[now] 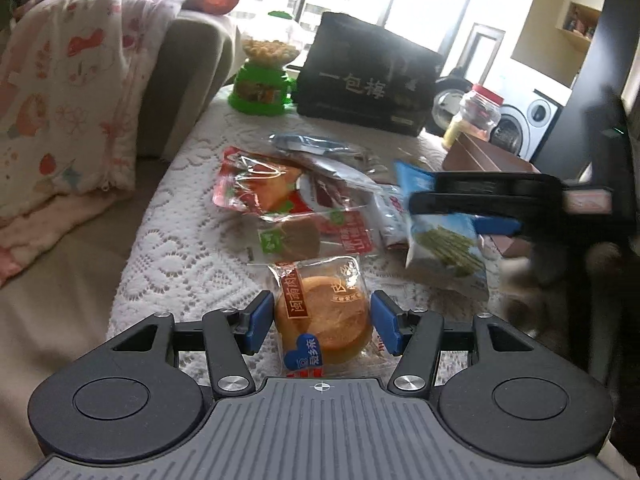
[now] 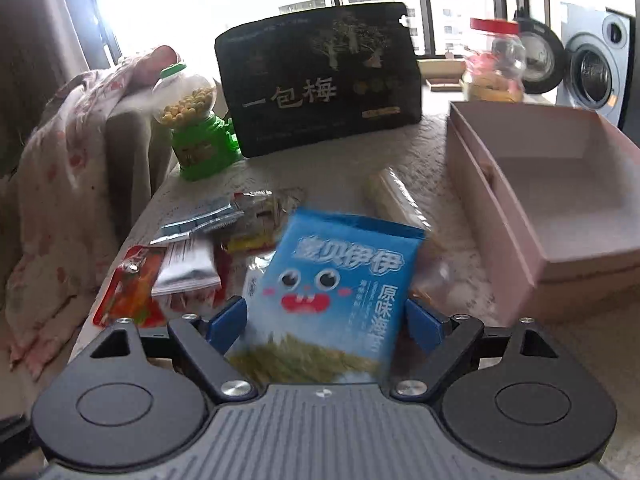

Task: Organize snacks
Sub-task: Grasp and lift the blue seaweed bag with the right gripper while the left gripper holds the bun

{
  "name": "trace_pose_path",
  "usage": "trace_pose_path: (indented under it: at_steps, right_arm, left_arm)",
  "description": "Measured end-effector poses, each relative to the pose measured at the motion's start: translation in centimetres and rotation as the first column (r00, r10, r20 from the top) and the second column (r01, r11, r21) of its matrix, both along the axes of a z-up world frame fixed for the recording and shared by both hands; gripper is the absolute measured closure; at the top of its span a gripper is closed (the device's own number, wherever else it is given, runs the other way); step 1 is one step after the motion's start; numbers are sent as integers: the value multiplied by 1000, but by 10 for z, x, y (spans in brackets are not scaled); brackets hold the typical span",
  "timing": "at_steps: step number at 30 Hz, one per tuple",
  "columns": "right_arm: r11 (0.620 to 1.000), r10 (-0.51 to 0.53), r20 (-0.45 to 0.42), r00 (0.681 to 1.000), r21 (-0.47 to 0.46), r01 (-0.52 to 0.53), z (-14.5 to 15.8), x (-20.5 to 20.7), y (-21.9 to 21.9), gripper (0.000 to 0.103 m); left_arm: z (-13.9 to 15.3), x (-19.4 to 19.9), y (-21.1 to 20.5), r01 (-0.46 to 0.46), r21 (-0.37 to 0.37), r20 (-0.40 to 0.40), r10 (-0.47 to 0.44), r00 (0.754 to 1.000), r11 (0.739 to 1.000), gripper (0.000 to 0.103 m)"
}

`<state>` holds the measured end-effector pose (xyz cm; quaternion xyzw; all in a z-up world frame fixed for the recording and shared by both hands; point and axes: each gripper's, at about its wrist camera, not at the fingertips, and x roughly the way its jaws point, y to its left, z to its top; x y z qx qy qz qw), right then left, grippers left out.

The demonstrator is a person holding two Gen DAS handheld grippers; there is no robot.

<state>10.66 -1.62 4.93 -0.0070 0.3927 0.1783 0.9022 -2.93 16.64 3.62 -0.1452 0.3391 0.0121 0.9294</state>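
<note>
My left gripper (image 1: pixel 323 326) has its blue pads on both sides of a wrapped round pastry (image 1: pixel 324 320) that lies on the lace-covered table; the pads sit at the wrapper's edges, and the pastry still rests on the cloth. My right gripper (image 2: pixel 326 322) is shut on a blue seaweed-snack packet (image 2: pixel 336 280) and holds it lifted above the table. From the left wrist view the right gripper (image 1: pixel 460 216) holds the same packet (image 1: pixel 444 248) in the air, blurred. A pink open box (image 2: pixel 532 224) stands to the right.
Loose snack packets (image 1: pixel 288 196) lie in a pile mid-table. At the back stand a green candy dispenser (image 2: pixel 196 128), a black plum bag (image 2: pixel 320 80) and a red-lidded jar (image 2: pixel 496 64). A blanket-draped sofa (image 1: pixel 60 92) borders the left.
</note>
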Motion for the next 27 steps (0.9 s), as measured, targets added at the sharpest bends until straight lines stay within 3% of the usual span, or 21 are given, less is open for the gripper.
trace_pose_path:
  at_steps: [6, 11, 16, 20, 27]
  right_arm:
    - [977, 119, 17, 993, -180, -114, -17, -8, 29, 17]
    - [970, 198, -24, 980, -139, -199, -17, -27, 1, 24]
    - [949, 290, 43, 956, -139, -282, 7, -71, -41, 25]
    - [950, 289, 111, 951, -155, -270, 28, -97, -82, 25]
    - [981, 156, 159, 975, -138, -134, 46, -96, -153, 24]
  left_arm:
    - [-1, -3, -4, 31, -17, 3, -31, 1000, 999, 43]
    - [1, -7, -14, 70, -17, -2, -70, 998, 997, 43]
    - [7, -9, -44, 188, -20, -16, -188, 982, 982, 43]
    - [15, -7, -80, 281, 29, -23, -281, 959, 959, 43]
    - [47, 16, -143, 409, 105, 19, -413, 911, 907, 43]
